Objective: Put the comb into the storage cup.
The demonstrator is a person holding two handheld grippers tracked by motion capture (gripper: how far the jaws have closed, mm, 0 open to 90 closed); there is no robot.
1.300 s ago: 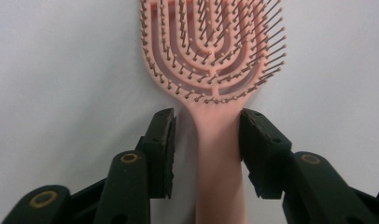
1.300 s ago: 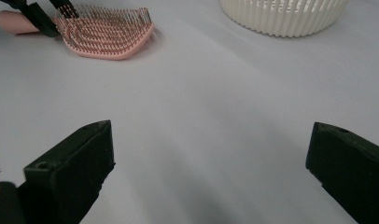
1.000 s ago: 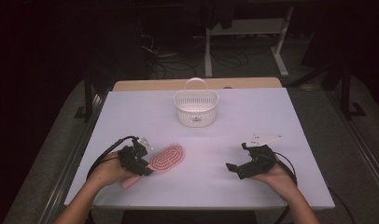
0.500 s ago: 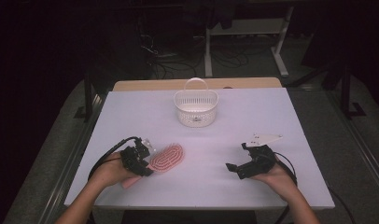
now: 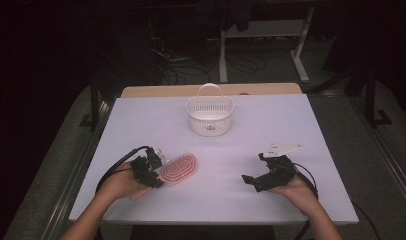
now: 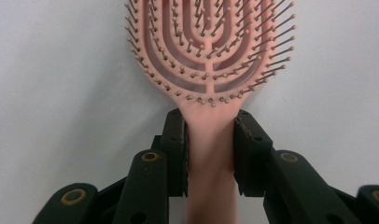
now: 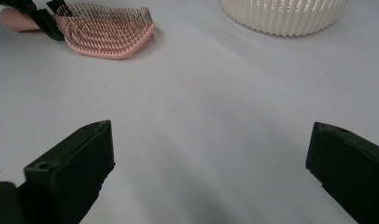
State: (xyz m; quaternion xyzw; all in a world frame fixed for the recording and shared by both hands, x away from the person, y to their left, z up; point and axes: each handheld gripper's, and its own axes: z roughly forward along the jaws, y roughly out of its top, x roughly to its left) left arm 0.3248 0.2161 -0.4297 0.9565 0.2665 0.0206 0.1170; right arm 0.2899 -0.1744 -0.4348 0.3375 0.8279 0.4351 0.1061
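Pink oval bristled hairbrush [image 6: 208, 51]

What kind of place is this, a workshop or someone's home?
Probably a lab or recording room: a white-covered table holding just a pink hairbrush and a white basket, with cables and desk legs on the dark floor.

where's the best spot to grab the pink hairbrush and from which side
Judging by its shape, the narrow neck of the handle, just below the bristle head, coming in level from the handle end. The pink hairbrush lies flat, bristles up, and its head is wide and spiky while the handle is slim and smooth. The left claw has just been closing there, with the handle between its jaws.
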